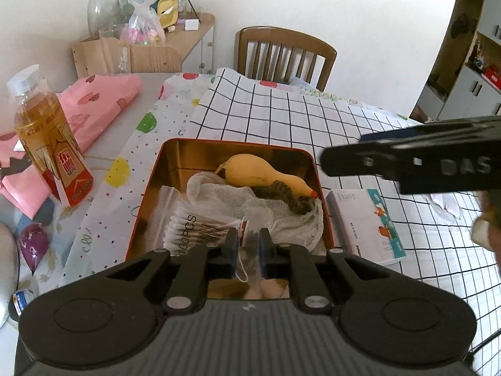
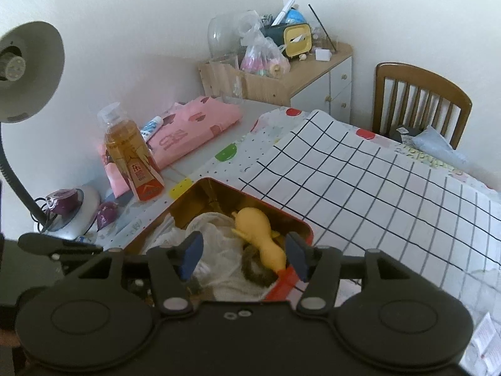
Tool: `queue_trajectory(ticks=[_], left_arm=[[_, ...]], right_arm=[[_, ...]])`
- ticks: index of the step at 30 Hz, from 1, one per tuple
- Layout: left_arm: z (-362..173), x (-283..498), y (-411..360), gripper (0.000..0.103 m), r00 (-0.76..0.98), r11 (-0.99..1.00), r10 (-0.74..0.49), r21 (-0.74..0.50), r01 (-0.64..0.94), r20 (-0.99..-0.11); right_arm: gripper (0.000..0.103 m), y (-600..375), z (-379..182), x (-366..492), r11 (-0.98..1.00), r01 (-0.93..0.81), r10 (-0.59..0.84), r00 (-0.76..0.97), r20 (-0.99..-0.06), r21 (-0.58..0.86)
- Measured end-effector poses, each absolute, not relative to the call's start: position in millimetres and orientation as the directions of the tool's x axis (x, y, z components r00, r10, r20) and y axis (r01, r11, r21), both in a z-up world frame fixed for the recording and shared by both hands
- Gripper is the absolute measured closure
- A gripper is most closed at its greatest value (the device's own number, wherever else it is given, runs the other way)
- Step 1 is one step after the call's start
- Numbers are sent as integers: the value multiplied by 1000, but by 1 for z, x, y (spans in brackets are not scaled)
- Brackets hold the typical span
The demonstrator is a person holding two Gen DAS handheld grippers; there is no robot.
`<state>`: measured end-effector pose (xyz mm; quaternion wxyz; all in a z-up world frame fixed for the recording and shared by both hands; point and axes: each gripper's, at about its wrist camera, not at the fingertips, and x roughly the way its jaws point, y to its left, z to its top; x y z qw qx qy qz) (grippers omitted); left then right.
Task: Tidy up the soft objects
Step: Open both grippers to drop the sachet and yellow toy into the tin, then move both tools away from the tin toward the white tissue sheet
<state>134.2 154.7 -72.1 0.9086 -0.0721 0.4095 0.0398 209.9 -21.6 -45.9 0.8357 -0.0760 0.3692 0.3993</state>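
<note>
While hovering over tin (image 1: 316, 169) w/ soft bits gathered inside, left gripper (image 1: 247, 250) nearly closed, pinching clear pouch (image 1: 249, 238); right gripper (image 2: 244, 255) wide open, empty, straddling rubber chicken (image 2: 260, 235)

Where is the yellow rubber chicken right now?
The yellow rubber chicken lies inside the red tin, at its far right, beside the white mesh cloth.

You've got one red tin (image 1: 316, 169) on the table, and inside it one yellow rubber chicken (image 1: 250, 172), one white mesh cloth (image 1: 238, 200), one brown hair scrunchie (image 1: 281, 192) and one bag of cotton swabs (image 1: 191, 228) (the printing reads 100PCS). Beside it, count one tissue pack (image 1: 366, 222), one tea bottle (image 1: 47, 131), one pink folded cloth (image 1: 103, 100). Behind, one wooden chair (image 1: 281, 50) and one desk lamp (image 2: 22, 69).
</note>
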Motion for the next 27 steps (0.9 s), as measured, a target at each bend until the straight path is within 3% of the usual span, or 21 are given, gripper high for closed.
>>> queue_trajectory(ticks=[8,22,27], left_arm=[[-65,124,151,47,685,989,13,-89,-114,-729],[-36,106,130,39,722,999,4,-36,-40,-692],[-23,102,115,27,741,1000,-1,-5,-3,-672]], right_arm=[[44,-50,-31,182,674,-720,620,432,-656,163],[39,-129,-5,137,724,-673,603,510,-613,151],[36,-162,-4,125,755,-637,586,546,-599,158]])
